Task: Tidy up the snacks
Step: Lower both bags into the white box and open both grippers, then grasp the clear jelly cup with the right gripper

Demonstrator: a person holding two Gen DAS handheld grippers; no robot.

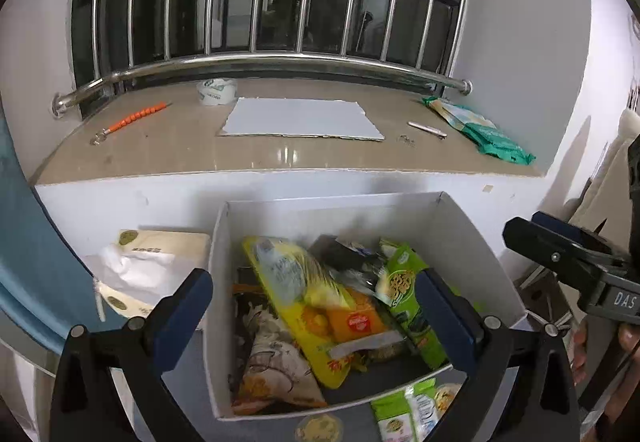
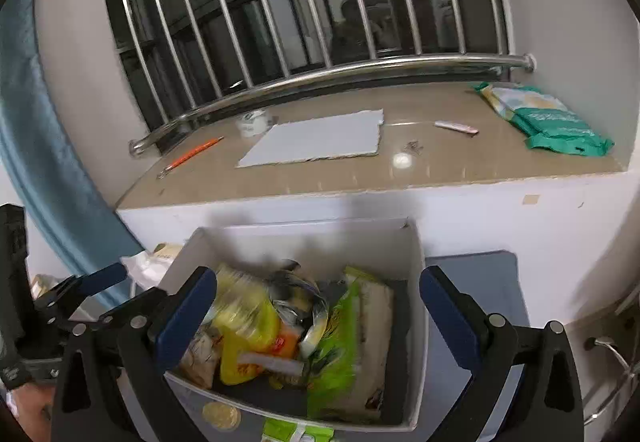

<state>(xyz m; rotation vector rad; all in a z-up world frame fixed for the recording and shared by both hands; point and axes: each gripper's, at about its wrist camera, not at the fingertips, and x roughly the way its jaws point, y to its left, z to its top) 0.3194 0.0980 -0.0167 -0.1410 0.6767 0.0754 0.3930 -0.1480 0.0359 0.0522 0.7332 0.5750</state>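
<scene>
A white open box stands below a stone ledge, filled with snacks. Among them are a yellow packet, a green packet, an orange packet and a beige patterned packet. A green-and-white packet and a round gold-lidded snack lie outside its near wall. My left gripper hangs open above the box, holding nothing. My right gripper is open and empty over the same box, above the yellow packet and green packet.
The ledge carries a grey sheet, a tape roll, an orange tool, a white pen and a green bag. A tissue pack lies left of the box. Steel window bars and a blue curtain stand behind.
</scene>
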